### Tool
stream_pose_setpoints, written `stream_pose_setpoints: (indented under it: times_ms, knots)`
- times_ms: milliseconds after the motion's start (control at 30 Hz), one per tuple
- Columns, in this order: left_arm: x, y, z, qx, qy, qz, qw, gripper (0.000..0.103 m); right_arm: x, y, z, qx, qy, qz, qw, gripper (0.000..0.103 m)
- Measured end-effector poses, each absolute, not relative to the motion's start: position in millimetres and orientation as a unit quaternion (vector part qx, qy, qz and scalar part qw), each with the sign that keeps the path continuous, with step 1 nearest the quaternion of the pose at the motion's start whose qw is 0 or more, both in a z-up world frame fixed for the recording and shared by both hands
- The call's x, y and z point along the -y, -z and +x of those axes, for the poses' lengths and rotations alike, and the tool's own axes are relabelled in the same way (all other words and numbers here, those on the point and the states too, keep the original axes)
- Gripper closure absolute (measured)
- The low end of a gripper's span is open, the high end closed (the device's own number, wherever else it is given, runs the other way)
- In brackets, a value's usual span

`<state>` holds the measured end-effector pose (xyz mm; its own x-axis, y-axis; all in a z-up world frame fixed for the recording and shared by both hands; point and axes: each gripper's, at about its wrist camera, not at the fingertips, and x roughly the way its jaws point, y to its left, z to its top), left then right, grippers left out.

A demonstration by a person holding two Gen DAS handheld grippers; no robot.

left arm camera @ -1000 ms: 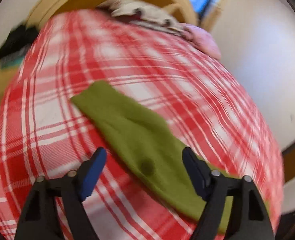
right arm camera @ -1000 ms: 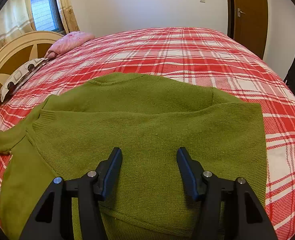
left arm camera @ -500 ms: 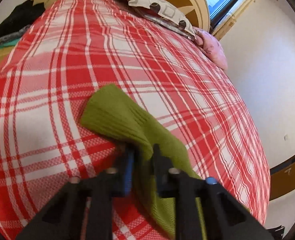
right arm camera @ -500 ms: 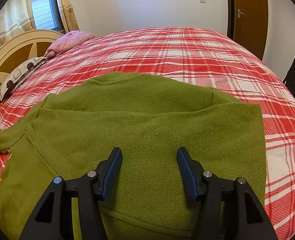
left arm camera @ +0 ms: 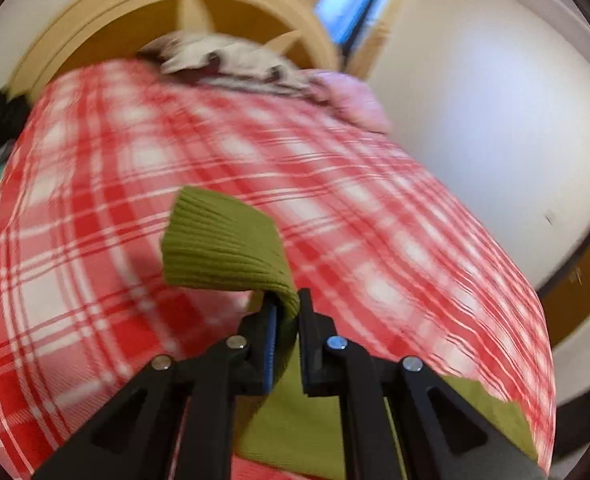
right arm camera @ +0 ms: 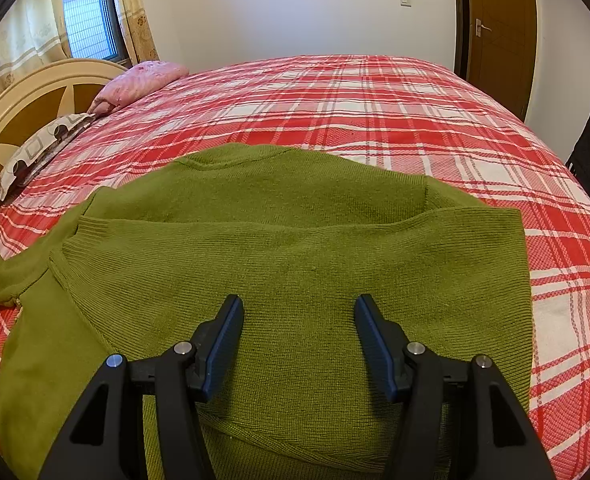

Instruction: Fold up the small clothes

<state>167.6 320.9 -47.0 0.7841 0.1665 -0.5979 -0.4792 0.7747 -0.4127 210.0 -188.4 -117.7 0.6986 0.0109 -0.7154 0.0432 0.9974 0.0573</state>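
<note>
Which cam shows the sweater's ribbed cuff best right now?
Left wrist: the ribbed cuff fills mid-frame, clamped in the left gripper, jaws shut on it. Right wrist shows the green sweater body, with only a sliver of that sleeve at its left edge.

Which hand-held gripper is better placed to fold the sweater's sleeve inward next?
Left. The left hand-held gripper is shut on the sleeve cuff; the right hand-held gripper hangs open over the sweater body, holding nothing.
</note>
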Motion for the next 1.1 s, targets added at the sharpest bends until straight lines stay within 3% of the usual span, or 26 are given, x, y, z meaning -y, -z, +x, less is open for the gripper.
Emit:
stream_pose_setpoints:
  times_ms: [333, 633, 767, 833, 967, 1100]
  knots:
    - [-175, 15, 186, -0.273, -0.034, -0.166, 0.947, 0.094, 188, 118, 210, -0.388, 0.008, 0.036, 0.921, 0.043]
    - [-83, 47, 183, -0.331, 0.046, -0.130, 0.934, 0.094, 188, 118, 209, -0.388, 0.008, 0.037, 0.921, 0.043]
    - [-100, 54, 170, -0.348, 0.033, -0.132, 0.927, 0.093, 180, 115, 209, -0.393, 0.026, 0.012, 0.919, 0.043]
    - [-120, 54, 159, -0.345, 0.004, -0.126, 0.930, 0.088, 166, 104, 205, -0.377, 0.025, -0.005, 0.926, 0.043]
    - [-174, 67, 151, -0.344, -0.071, -0.151, 0.924, 0.063, 106, 66, 200, -0.333, -0.071, 0.014, 0.940, 0.043]
    - [-217, 95, 151, -0.373, -0.105, -0.234, 0.892, 0.063, 17, 49, 223, -0.353, -0.208, 0.017, 0.912, 0.043]
